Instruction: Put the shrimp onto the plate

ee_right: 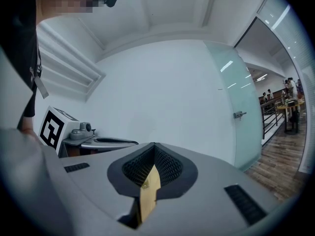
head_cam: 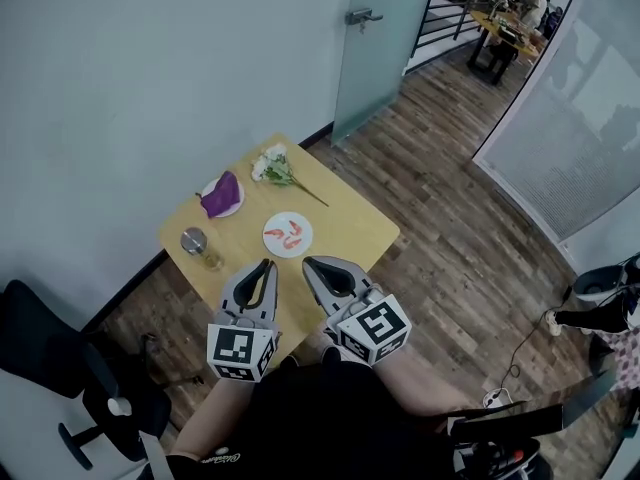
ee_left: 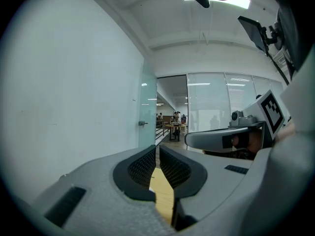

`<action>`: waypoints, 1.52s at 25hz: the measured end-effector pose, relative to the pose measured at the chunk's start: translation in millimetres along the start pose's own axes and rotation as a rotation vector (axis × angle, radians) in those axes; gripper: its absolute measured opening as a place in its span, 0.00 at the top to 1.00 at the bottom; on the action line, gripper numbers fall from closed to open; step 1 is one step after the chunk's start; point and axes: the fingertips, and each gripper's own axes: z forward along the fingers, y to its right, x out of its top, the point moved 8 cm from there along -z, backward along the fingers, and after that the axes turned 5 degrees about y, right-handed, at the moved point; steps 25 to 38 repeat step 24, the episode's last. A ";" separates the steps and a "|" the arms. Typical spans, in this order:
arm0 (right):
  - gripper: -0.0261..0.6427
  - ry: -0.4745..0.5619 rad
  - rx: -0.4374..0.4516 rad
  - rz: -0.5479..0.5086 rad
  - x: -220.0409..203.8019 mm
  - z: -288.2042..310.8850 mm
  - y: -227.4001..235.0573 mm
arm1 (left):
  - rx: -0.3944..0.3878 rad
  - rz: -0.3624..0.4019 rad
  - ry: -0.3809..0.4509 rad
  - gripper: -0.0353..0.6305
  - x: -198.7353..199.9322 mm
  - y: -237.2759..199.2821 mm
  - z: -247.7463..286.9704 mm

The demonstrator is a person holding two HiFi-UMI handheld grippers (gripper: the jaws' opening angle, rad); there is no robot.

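In the head view a white plate (head_cam: 272,230) lies mid-table with orange-red shrimp (head_cam: 291,234) on it. My left gripper (head_cam: 268,265) and right gripper (head_cam: 309,264) hover side by side over the table's near edge, just short of the plate. Both are shut with nothing between the jaws. In the left gripper view the left gripper (ee_left: 157,149) points level toward the wall and a glass door. Only a sliver of tabletop (ee_left: 163,193) shows under its jaws. The right gripper (ee_right: 154,147) likewise shows shut jaws and a strip of wood (ee_right: 147,193).
A small wooden table (head_cam: 350,226) stands against the pale wall. On it are a plate holding a purple item (head_cam: 222,196), a flower sprig (head_cam: 277,169) and a glass jar (head_cam: 197,243). A black office chair (head_cam: 50,353) stands at the left; wood floor lies to the right.
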 end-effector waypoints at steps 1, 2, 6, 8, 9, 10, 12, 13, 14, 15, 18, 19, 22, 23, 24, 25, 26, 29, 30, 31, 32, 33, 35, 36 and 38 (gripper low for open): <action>0.96 0.000 0.001 0.000 0.1 1.1 -0.2 | -0.002 0.001 0.000 0.91 0.2 -0.1 1.0; 0.96 0.001 0.002 -0.003 0.7 2.4 -0.5 | -0.004 0.001 0.000 0.91 0.3 -0.1 2.0; 0.96 -0.009 -0.001 -0.020 0.1 5.2 -1.6 | -0.016 -0.003 0.000 0.91 -1.6 0.2 5.2; 0.96 -0.011 -0.002 -0.020 -0.1 6.2 -2.3 | -0.017 -0.008 -0.001 0.91 -2.6 -0.6 5.2; 0.96 -0.012 -0.001 -0.018 0.6 6.7 -2.7 | -0.018 -0.009 -0.002 0.91 -2.6 -1.0 5.5; 0.96 -0.013 0.000 -0.017 1.4 7.2 -2.8 | -0.019 -0.010 -0.001 0.91 -2.4 -1.5 6.1; 0.96 -0.015 0.003 -0.021 2.7 9.2 -2.6 | -0.022 -0.010 0.002 0.91 -1.8 -3.2 7.8; 0.96 -0.016 0.003 -0.023 3.2 10.3 -2.9 | -0.023 -0.011 0.002 0.91 -1.9 -4.2 8.0; 0.96 -0.017 0.002 -0.024 3.4 11.1 -3.4 | -0.023 -0.012 0.001 0.91 -2.2 -4.9 7.8; 0.96 -0.018 0.001 -0.025 3.0 11.2 -3.9 | -0.023 -0.013 0.000 0.91 -2.6 -5.2 7.4; 0.96 -0.025 -0.004 -0.040 1.7 8.8 -5.2 | -0.030 -0.016 -0.003 0.91 -4.2 -4.0 8.4; 0.96 -0.026 -0.007 -0.043 1.5 8.2 -5.5 | -0.034 -0.016 -0.004 0.91 -4.5 -3.8 9.0; 0.96 -0.026 -0.011 -0.043 1.6 9.8 -6.9 | -0.040 -0.015 -0.004 0.91 -4.0 -5.2 9.3; 0.96 -0.027 -0.010 -0.043 1.6 10.5 -7.6 | -0.041 -0.014 -0.003 0.91 -3.6 -5.7 9.0; 0.96 -0.027 -0.008 -0.042 1.6 11.3 -8.4 | -0.042 -0.014 -0.002 0.91 -3.2 -6.3 8.6; 0.96 -0.027 -0.008 -0.042 1.6 11.3 -8.4 | -0.042 -0.014 -0.002 0.91 -3.2 -6.3 8.6; 0.96 -0.027 -0.008 -0.042 1.6 11.3 -8.4 | -0.042 -0.014 -0.002 0.91 -3.2 -6.3 8.6; 0.96 -0.027 -0.008 -0.042 1.6 11.3 -8.4 | -0.042 -0.014 -0.002 0.91 -3.2 -6.3 8.6; 0.96 -0.027 -0.008 -0.042 1.6 11.3 -8.4 | -0.042 -0.014 -0.002 0.91 -3.2 -6.3 8.6; 0.96 -0.027 -0.008 -0.042 1.6 11.3 -8.4 | -0.042 -0.014 -0.002 0.91 -3.2 -6.3 8.6; 0.96 -0.027 -0.008 -0.042 1.6 11.3 -8.4 | -0.042 -0.014 -0.002 0.91 -3.2 -6.3 8.6; 0.96 -0.027 -0.008 -0.042 1.6 11.3 -8.4 | -0.042 -0.014 -0.002 0.91 -3.2 -6.3 8.6; 0.96 -0.027 -0.008 -0.042 1.6 11.3 -8.4 | -0.042 -0.014 -0.002 0.91 -3.2 -6.3 8.6; 0.96 -0.027 -0.008 -0.042 1.6 11.3 -8.4 | -0.042 -0.014 -0.002 0.91 -3.2 -6.3 8.6; 0.96 -0.027 -0.008 -0.042 1.6 11.3 -8.4 | -0.042 -0.014 -0.002 0.91 -3.2 -6.3 8.6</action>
